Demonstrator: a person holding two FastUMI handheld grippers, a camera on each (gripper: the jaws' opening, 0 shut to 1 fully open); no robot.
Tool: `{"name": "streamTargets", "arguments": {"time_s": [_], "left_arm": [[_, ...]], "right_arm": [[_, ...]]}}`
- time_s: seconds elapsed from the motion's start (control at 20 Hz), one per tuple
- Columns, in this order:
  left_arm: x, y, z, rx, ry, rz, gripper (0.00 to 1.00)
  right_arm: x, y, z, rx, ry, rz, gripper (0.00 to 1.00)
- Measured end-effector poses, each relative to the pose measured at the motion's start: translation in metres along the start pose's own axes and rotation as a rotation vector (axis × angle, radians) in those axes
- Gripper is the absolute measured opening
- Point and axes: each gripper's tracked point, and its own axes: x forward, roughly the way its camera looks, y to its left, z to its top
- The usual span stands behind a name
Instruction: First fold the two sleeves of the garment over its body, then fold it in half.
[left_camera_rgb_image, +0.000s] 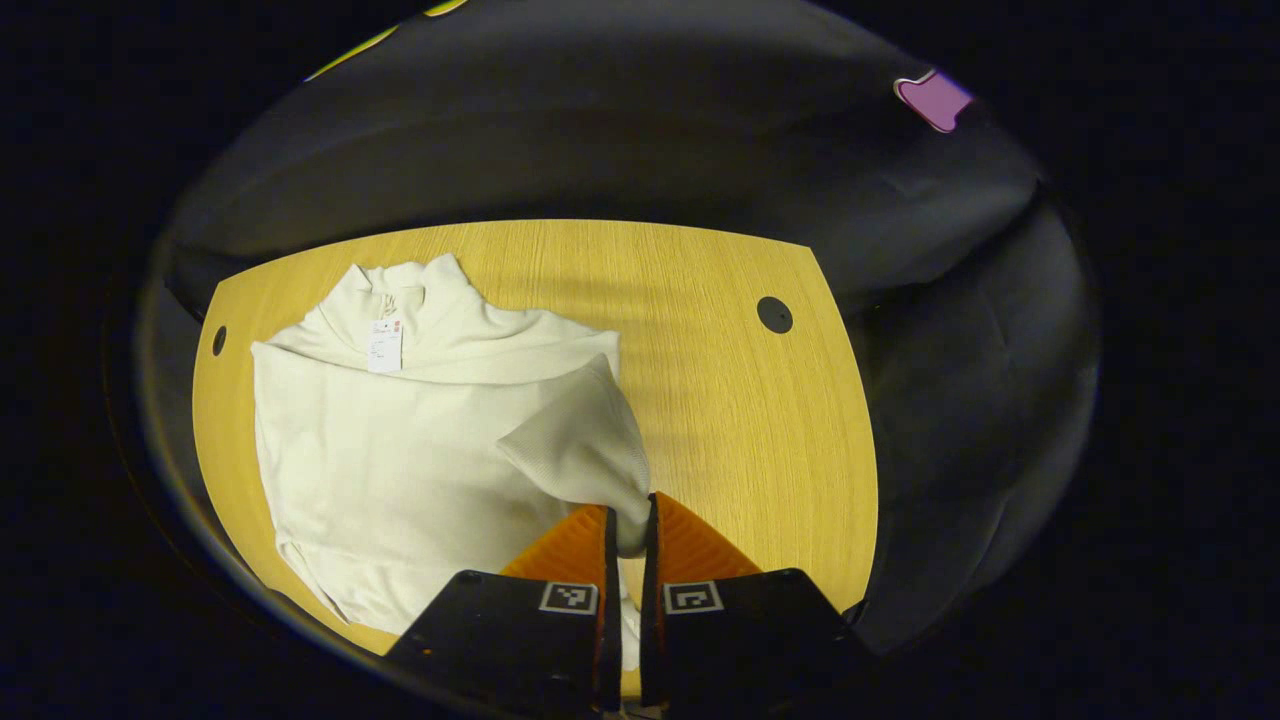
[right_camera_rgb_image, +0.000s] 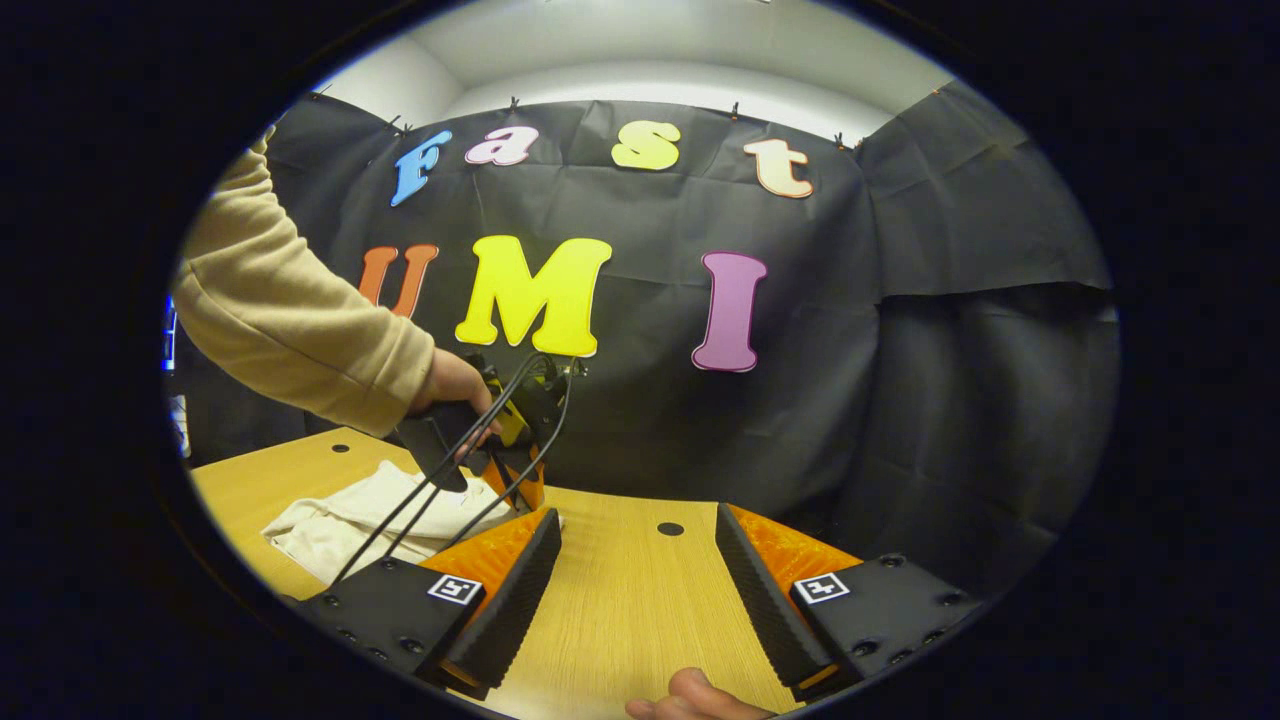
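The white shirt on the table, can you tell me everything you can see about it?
The white shirt is a soft, cream-white knit top with a high collar and a paper tag hanging at the neck. It lies flat on the wooden table, collar pointing away. One sleeve is lifted across its body, its end pinched between the fingers of the left gripper. The bottom hem looks slightly rumpled.
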Motion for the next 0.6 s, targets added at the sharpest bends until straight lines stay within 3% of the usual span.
{"name": "streamTargets", "arguments": {"time_s": [0.15,0.25,0.35,0.4,0.45,0.55,0.6], "left_arm": [[0.012,-0.003,-0.010,-0.032,0.034,-0.013,0.12],[0.012,-0.015,-0.011,-0.056,0.030,-0.076,0.29],[0.008,-0.016,-0.007,-0.064,0.000,-0.102,0.32],[0.003,-0.012,-0.006,-0.062,-0.018,-0.105,0.69],[-0.002,-0.006,-0.004,-0.066,-0.039,-0.103,0.87],[-0.013,0.010,-0.008,-0.074,-0.056,-0.101,0.99],[-0.022,0.022,-0.014,-0.072,-0.063,-0.098,0.99]], "right_arm": [[-0.001,0.003,0.012,-0.027,-0.054,0.003,0.96],[-0.003,0.005,0.009,-0.047,-0.052,0.012,0.96],[-0.003,0.009,0.008,-0.057,-0.041,0.021,0.96],[-0.003,0.011,0.011,-0.067,-0.048,0.024,0.96],[-0.003,0.014,0.011,-0.075,-0.051,0.027,0.96],[-0.001,0.021,0.010,-0.092,-0.050,0.041,0.96],[-0.001,0.027,0.008,-0.095,-0.044,0.050,0.97]]}}
